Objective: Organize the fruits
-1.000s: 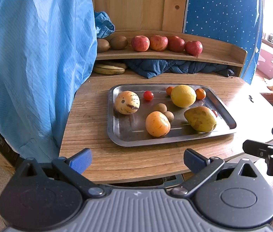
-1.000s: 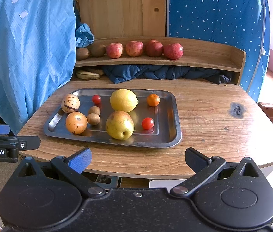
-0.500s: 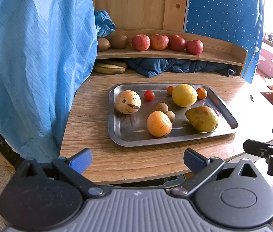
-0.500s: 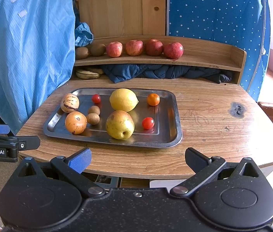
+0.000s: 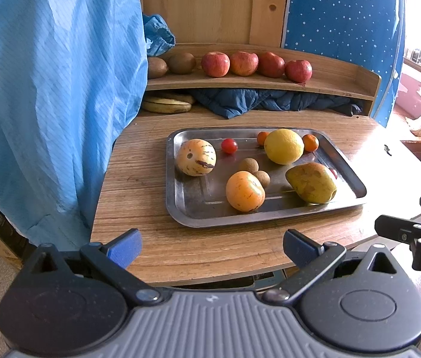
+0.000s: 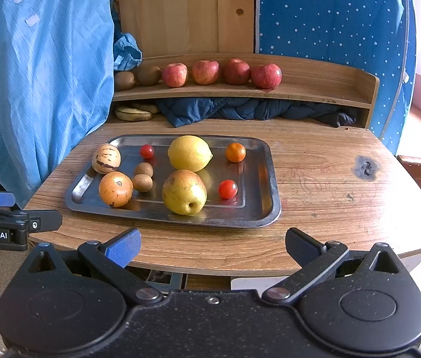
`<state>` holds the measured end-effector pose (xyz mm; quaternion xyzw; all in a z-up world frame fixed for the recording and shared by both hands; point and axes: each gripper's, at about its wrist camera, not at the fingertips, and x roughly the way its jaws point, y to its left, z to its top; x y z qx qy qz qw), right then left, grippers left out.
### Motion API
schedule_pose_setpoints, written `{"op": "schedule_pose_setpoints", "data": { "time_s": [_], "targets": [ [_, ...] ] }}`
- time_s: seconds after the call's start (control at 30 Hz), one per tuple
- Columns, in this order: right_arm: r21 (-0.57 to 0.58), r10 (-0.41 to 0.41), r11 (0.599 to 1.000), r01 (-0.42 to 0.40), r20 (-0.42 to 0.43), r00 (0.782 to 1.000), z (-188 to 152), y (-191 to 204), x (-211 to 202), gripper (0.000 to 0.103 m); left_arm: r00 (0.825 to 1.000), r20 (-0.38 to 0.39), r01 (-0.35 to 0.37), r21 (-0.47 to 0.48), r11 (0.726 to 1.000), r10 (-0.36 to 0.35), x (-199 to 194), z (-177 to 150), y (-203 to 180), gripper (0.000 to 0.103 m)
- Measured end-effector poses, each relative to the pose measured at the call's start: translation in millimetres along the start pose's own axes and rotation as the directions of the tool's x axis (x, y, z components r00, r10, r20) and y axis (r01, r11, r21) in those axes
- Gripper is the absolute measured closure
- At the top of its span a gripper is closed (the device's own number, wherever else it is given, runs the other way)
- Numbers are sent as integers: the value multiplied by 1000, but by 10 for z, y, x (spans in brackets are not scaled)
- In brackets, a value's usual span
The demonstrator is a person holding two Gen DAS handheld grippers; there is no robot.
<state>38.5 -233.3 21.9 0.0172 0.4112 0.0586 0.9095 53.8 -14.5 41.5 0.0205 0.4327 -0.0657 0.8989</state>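
Two grippers, left (image 5: pixel 212 246) & right (image 6: pixel 212 246), hover off worktop (image 6: pixel 330 185) near edge, jaws released, empty. Fruits sit in tray (image 6: pixel 265 176) mid-worktop. Step: pre-reach; next likely needs approach to one fruit, e.g. pear (image 6: pixel 184 191).

Bench (image 6: pixel 330 179) right of tray (image 6: pixel 273 179) open; blue cloth (image 5: pixel 46 104) blocks left edge, shelf (image 6: pixel 300 89) caps the back.

Yellow lemon (image 6: pixel 190 153), red apples (image 6: pixel 221 72), silver tray (image 6: pixel 258 208), white-dotted blue cloth (image 6: pixel 330 15)
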Motion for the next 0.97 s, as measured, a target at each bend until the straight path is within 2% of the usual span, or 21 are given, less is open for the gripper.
{"op": "schedule_pose_setpoints", "data": {
  "time_s": [0.27, 0.4, 0.43, 0.53, 0.97],
  "targets": [
    [3, -5, 1000, 5, -4, 1000, 5, 13, 9, 1, 1000, 0, -10, 5, 1000, 10, 14, 17, -3, 1],
    [4, -7, 1000, 7, -9, 1000, 12, 20, 21, 1, 995, -29, -93, 56, 994, 95, 42, 82, -37, 1],
    [5, -7, 1000, 7, -11, 1000, 12, 21, 26, 1, 995, -39, -94, 66, 993, 97, 59, 96, -37, 1],
    [5, -9, 1000, 9, -14, 1000, 19, 33, 36, 1, 995, -74, -57, 63, 996, 62, 103, 118, -11, 1],
    [19, -29, 999, 29, -27, 999, 52, 69, 98, 1, 997, -74, -4, 80, 997, 10, 157, 181, 36, 1]
  ]
}}
